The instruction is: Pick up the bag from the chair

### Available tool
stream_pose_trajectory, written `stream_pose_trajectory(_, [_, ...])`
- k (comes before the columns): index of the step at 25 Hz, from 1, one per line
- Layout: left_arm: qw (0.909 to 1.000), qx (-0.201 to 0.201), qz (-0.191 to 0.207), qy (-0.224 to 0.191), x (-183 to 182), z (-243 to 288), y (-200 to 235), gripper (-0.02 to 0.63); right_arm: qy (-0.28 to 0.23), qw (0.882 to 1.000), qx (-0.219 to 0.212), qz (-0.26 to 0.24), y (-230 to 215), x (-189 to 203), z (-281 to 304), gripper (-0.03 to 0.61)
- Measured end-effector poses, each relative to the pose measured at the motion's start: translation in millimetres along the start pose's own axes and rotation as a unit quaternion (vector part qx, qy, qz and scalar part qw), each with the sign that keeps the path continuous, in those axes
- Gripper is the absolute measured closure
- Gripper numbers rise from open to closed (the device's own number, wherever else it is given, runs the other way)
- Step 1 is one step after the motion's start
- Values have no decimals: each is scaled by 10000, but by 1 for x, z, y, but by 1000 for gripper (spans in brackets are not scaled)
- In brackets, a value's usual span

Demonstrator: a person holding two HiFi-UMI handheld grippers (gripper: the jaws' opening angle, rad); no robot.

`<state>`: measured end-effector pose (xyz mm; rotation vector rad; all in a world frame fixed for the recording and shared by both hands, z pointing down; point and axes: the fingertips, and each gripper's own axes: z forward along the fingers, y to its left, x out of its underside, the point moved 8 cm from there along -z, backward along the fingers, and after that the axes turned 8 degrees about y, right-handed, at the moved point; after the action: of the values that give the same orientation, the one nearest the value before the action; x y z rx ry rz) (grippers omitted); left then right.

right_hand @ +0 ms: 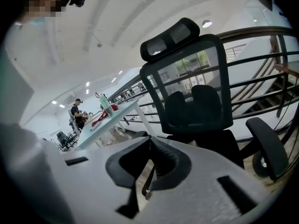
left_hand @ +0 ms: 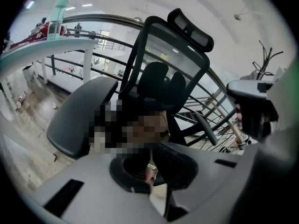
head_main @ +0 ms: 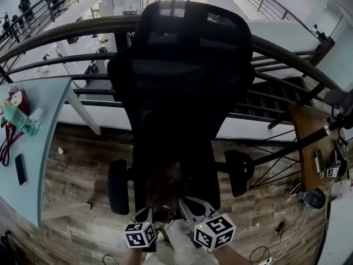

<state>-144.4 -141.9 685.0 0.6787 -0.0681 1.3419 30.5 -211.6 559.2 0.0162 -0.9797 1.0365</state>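
A brown bag lies on the seat of a black mesh office chair; in the left gripper view the bag shows just beyond the jaws, partly blurred. My left gripper is at the seat's front edge with its jaws closed; a thin strap piece with gold hardware sits in the gap behind the tips. Beside it, my right gripper is also closed, with a thin dark strap hanging between its pads.
The chair's armrests flank the seat. A pale blue table at the left holds a bottle and a phone. A railing runs behind the chair. A wooden desk and floor cables are at the right.
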Motion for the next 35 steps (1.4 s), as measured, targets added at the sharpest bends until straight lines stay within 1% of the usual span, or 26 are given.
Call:
stream_pose_trajectory(4, [9999, 88, 46, 43, 3, 31, 8, 607, 168, 9998, -95, 99, -13, 7, 15, 577])
stream_pose_trajectory(5, [9999, 116, 70, 57, 4, 38, 12, 589, 194, 9997, -113, 115, -14, 9, 19, 577])
stream_pose_trajectory(6, [9998, 139, 80, 97, 6, 46, 16, 493, 216, 9996, -136, 125, -16, 10, 23, 577])
stream_pose_trajectory(7, [9998, 137, 79, 156, 8, 54, 20, 425, 239, 9995, -165, 132, -17, 11, 28, 577])
stream_pose_trajectory(8, [9997, 100, 75, 220, 11, 62, 25, 386, 266, 9994, -192, 139, -18, 11, 32, 577])
stream_pose_trajectory(13, [9982, -235, 62, 545, 23, 94, 49, 293, 371, 9989, -242, 173, -30, 10, 46, 577])
stream_pose_trajectory(15, [9973, -309, 65, 665, 25, 105, 58, 276, 397, 9987, -250, 180, -35, 9, 50, 577])
stream_pose_trajectory(17, [9963, -293, 96, 797, 27, 115, 63, 268, 446, 9985, -239, 199, -40, 12, 54, 577])
stream_pose_trajectory(21, [9940, -186, 172, 1064, 31, 138, 67, 268, 579, 9977, -189, 293, -47, 23, 59, 577])
stream_pose_trajectory(24, [9927, -163, 229, 1169, 29, 151, 68, 270, 659, 9971, -161, 346, -50, 31, 61, 577])
stream_pose_trajectory(25, [9924, -140, 263, 1193, 28, 153, 68, 281, 679, 9970, -155, 351, -50, 32, 62, 577])
stream_pose_trajectory(28, [9913, -56, 449, 1239, 25, 155, 62, 376, 695, 9968, -135, 377, -50, 35, 63, 577])
stream_pose_trajectory(32, [9899, 13, 642, 1264, 27, 150, 52, 472, 604, 9971, -122, 439, -47, 33, 60, 577])
stream_pose_trajectory(35, [9871, 92, 910, 1315, 28, 143, 42, 557, 533, 9975, -119, 438, -42, 31, 55, 577])
